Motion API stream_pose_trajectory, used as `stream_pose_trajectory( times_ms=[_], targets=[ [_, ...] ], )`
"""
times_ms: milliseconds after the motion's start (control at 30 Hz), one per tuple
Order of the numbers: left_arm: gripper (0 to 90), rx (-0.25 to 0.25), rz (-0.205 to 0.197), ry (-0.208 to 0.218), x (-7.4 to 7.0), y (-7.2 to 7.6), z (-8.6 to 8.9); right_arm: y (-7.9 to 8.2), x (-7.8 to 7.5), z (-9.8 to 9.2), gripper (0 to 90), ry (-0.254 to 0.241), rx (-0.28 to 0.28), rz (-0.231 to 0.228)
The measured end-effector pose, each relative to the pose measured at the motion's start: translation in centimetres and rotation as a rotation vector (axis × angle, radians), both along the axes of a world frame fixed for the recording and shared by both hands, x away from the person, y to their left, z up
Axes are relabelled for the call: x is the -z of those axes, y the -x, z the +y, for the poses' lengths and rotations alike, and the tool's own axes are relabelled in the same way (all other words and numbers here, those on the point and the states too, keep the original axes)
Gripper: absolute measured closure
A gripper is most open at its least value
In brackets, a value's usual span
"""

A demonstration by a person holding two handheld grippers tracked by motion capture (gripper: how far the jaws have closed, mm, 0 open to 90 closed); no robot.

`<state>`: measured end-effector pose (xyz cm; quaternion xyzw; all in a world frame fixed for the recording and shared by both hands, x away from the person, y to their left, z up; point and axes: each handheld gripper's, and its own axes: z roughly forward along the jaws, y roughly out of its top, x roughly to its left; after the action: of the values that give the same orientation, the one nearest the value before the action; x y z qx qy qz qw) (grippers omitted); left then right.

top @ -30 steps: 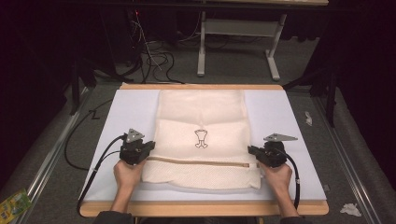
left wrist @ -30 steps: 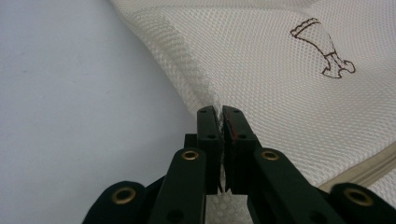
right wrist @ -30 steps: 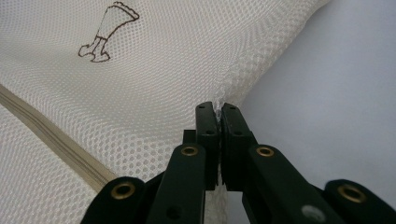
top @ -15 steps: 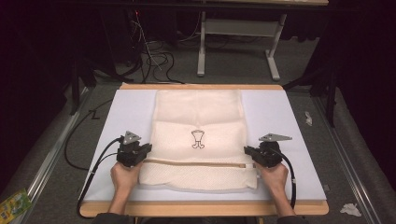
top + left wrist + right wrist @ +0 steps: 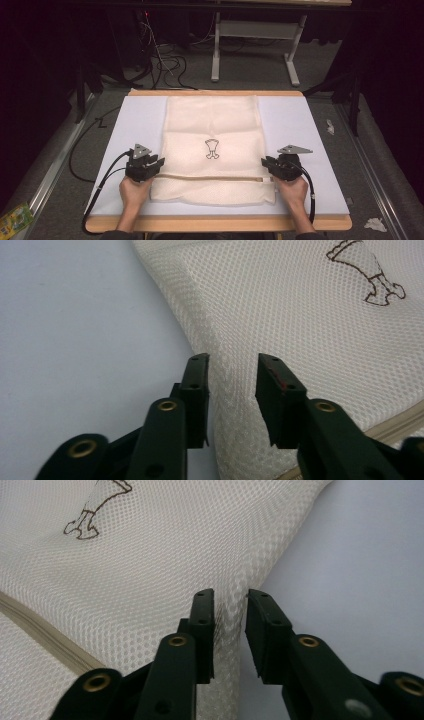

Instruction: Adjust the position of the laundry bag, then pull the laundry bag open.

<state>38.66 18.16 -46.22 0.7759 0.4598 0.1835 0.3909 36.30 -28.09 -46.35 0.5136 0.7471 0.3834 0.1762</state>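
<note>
A cream mesh bag (image 5: 212,120) lies flat on the pale mat (image 5: 135,125), with a small brown emblem (image 5: 212,149) at its middle and a beige zipper (image 5: 215,177) across its near part. My left gripper (image 5: 159,163) stands at the bag's left edge by the zipper. Its jaws have just been opening, and the mesh edge (image 5: 235,390) lies loose between them. My right gripper (image 5: 265,163) is at the right edge. Its jaws have also just been opening, and the mesh (image 5: 150,555) runs up the gap without being pressed. The zipper (image 5: 45,630) passes to the left of those jaws.
The mat rests on a wooden table (image 5: 215,223). Black cables (image 5: 100,180) trail from both grippers off the near edge. A white table frame (image 5: 255,30) and floor cables (image 5: 165,65) stand beyond. Paper scraps (image 5: 374,224) lie on the floor at the right.
Both grippers' jaws have opened and let go of the bag's side edges. The hands stayed almost where they were and the bag lies as before.
</note>
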Motion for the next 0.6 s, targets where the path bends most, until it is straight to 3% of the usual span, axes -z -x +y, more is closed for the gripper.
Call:
stream_pose_trajectory(
  times_ms=[233, 300, 600],
  targets=[
    [51.1, 0.007, -0.057, -0.001, -0.1, 1.2, -0.3, 0.9, -0.2, -0.8, 52.4, -0.03, 0.039, -0.045],
    [49.8, 0.026, -0.077, 0.003, -0.1, 1.9, -0.7, 1.1, -0.1, -1.1, 50.9, -0.029, 0.039, -0.044],
    [47.3, 0.07, -0.084, 0.01, 0.3, 3.0, -2.1, 2.1, -0.1, -1.7, 48.1, -0.04, 0.044, -0.045]
  ],
)
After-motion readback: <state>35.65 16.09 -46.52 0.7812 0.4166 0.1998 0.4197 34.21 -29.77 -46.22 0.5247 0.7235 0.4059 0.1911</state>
